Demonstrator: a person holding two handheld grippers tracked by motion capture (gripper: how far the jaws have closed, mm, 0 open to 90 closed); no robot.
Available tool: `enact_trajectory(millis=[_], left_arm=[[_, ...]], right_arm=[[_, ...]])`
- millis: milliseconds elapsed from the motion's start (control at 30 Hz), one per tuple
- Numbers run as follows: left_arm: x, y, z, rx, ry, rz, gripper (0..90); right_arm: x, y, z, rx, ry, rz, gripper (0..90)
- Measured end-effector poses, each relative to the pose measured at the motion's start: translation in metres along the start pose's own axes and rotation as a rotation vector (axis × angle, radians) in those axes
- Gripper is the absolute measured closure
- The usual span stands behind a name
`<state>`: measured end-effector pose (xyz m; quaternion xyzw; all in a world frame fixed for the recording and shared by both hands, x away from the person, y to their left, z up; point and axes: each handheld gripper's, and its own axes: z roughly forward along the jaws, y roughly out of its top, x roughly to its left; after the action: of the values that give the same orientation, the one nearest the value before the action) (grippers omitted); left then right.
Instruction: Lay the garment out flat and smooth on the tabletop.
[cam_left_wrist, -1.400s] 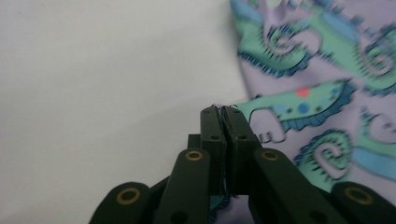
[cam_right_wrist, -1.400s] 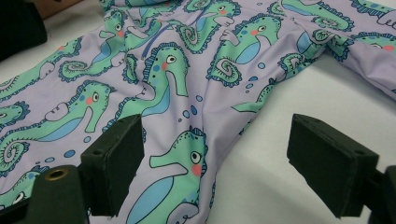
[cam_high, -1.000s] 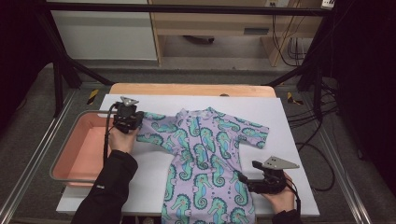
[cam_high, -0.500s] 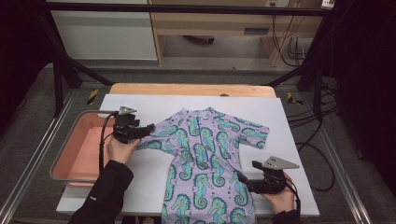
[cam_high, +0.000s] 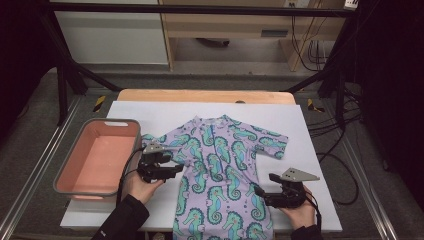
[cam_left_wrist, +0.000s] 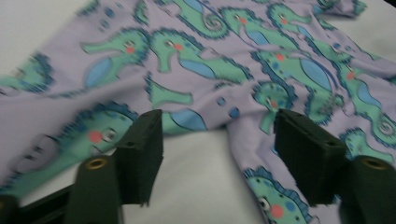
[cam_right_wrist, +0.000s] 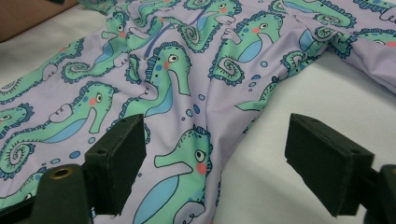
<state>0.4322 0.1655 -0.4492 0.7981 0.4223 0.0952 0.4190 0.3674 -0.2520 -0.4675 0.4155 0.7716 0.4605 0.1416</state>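
A lilac child's swimsuit (cam_high: 220, 170) printed with green seahorses lies flat on the white table sheet (cam_high: 150, 117), neck toward the far side. My left gripper (cam_high: 176, 169) sits open at the garment's left edge, under the left sleeve; its jaws point at the armpit area of the swimsuit (cam_left_wrist: 205, 84) and hold nothing. Open as well, my right gripper (cam_high: 260, 192) rests at the garment's lower right edge, jaws aimed at the swimsuit (cam_right_wrist: 187, 93), one jaw over the cloth and one over bare sheet.
A pink bin with a grey rim (cam_high: 95, 155) stands at the left edge of the table. The wooden table edge (cam_high: 200, 96) shows beyond the sheet. Cables (cam_high: 335, 125) hang off the right side.
My left gripper has moved down from the left sleeve toward the near side, to the garment's left edge below the sleeve. The right gripper has stayed put.
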Motion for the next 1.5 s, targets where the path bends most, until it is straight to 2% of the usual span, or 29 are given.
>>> enact_trajectory(millis=[133,200,233,300,400,433,533,633,700,867,967,1033,1133,1200,1233,1300,1333,1367,1433,1500], left_arm=[[-0.003,-0.014,0.01,0.033,-0.038,0.007,51.8],[-0.005,-0.016,0.013,0.033,-0.062,0.007,56.6],[-0.007,-0.017,0.014,0.034,-0.048,0.019,58.5],[-0.009,-0.02,0.018,0.05,-0.061,0.019,62.5],[-0.012,-0.023,0.023,0.073,-0.039,0.036,67.7],[-0.012,-0.024,0.023,0.065,-0.033,0.039,68.8],[-0.014,-0.024,0.024,0.07,-0.038,0.038,74.7],[-0.015,-0.025,0.023,0.09,-0.048,0.033,85.4],[-0.016,-0.025,0.018,0.105,-0.039,0.034,86.4],[-0.014,-0.032,-0.006,0.097,-0.003,0.036,86.8],[-0.013,-0.04,-0.01,0.096,-0.028,0.033,86.0],[-0.012,-0.042,-0.009,0.089,-0.023,0.032,79.7],[-0.011,-0.042,-0.006,0.066,-0.053,0.01,66.3],[-0.013,-0.044,-0.004,0.07,-0.067,0.012,63.3],[-0.014,-0.045,-0.003,0.076,-0.063,0.015,64.4],[-0.017,-0.046,-0.002,0.079,-0.043,0.026,73.4],[-0.017,-0.046,-0.002,0.089,-0.051,0.022,80.5],[-0.017,-0.046,-0.002,0.091,-0.046,0.023,83.4],[-0.018,-0.046,-0.003,0.095,-0.047,0.026,85.9],[-0.018,-0.045,-0.005,0.089,-0.042,0.031,86.0]], right_arm=[[-0.002,-0.002,0.001,0.016,-0.013,0.005,29.7],[-0.003,-0.003,0.001,0.033,-0.021,0.006,33.1],[-0.003,-0.004,0.002,0.036,-0.023,0.012,34.8],[-0.003,-0.005,0.003,0.053,-0.032,0.013,36.6],[-0.004,-0.006,0.005,0.07,-0.038,0.018,39.1],[-0.004,-0.007,0.005,0.073,-0.037,0.015,39.7],[-0.003,-0.007,0.006,0.078,-0.037,0.013,40.9],[-0.003,-0.007,0.006,0.091,-0.042,0.013,42.5],[-0.003,-0.008,0.007,0.094,-0.041,0.014,44.4],[0.0,-0.006,0.006,0.088,-0.03,0.009,47.4],[0.002,-0.005,0.006,0.086,-0.028,0.005,46.7],[0.004,-0.004,0.007,0.087,-0.028,0.012,46.6],[0.005,-0.004,0.01,0.102,-0.023,0.008,46.9],[0.005,-0.005,0.012,0.117,-0.022,0.012,49.2],[0.006,-0.006,0.014,0.123,-0.016,0.009,51.2],[0.009,-0.006,0.016,0.144,-0.008,0.01,55.5],[0.01,-0.006,0.017,0.15,-0.002,0.004,59.9],[0.013,-0.007,0.019,0.17,0.003,0.0,64.6],[0.017,-0.006,0.019,0.187,-0.007,-0.027,81.6],[0.017,-0.006,0.016,0.2,-0.007,-0.029,88.4]])
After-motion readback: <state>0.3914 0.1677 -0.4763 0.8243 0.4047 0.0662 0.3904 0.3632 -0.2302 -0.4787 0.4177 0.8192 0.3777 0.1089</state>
